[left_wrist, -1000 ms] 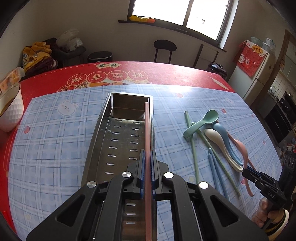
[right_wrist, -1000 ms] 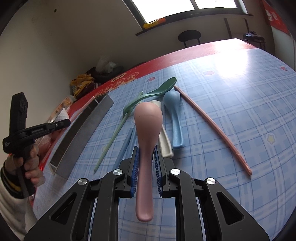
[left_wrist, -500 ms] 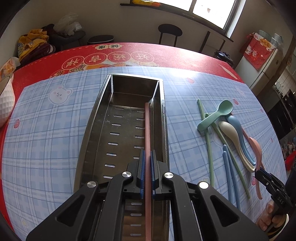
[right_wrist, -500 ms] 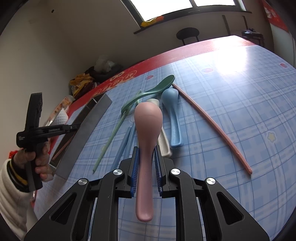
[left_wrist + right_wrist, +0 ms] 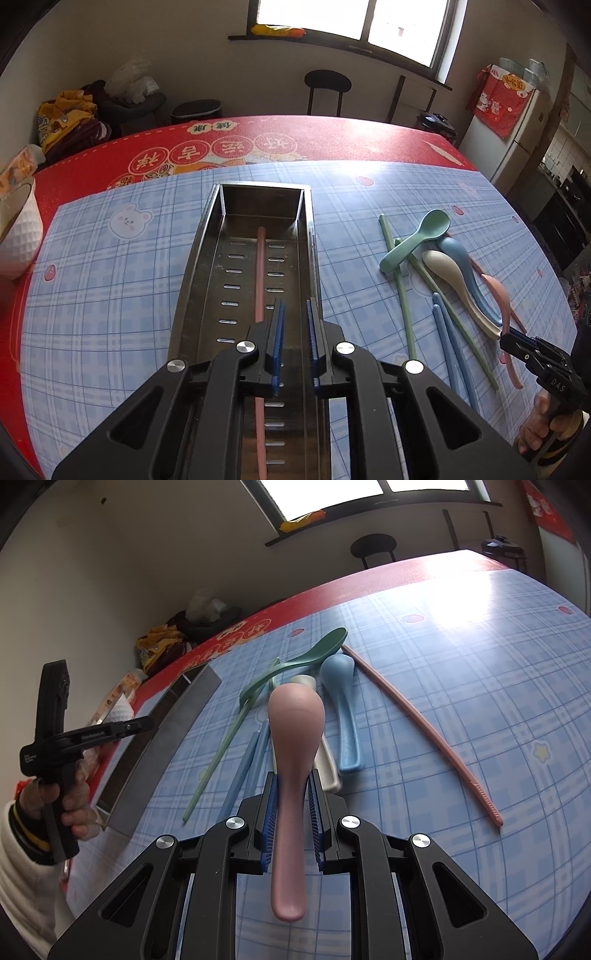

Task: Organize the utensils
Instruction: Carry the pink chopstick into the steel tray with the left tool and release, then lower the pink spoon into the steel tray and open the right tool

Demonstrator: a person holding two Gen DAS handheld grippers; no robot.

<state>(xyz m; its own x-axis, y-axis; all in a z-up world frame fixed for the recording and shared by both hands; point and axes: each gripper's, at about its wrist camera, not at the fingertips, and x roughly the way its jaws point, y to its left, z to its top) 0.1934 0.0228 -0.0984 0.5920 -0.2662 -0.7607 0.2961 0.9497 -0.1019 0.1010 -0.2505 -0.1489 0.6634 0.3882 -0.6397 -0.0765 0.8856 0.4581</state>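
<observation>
Pink chopstick [image 5: 260, 273] lies in steel tray [image 5: 192, 280], left tool [image 5: 294, 314] just opened.

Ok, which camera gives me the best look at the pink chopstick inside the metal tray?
The left wrist view: the pink chopstick lies lengthwise on the floor of the metal tray. In the right wrist view only the tray's outer wall shows; that chopstick is hidden.
</observation>
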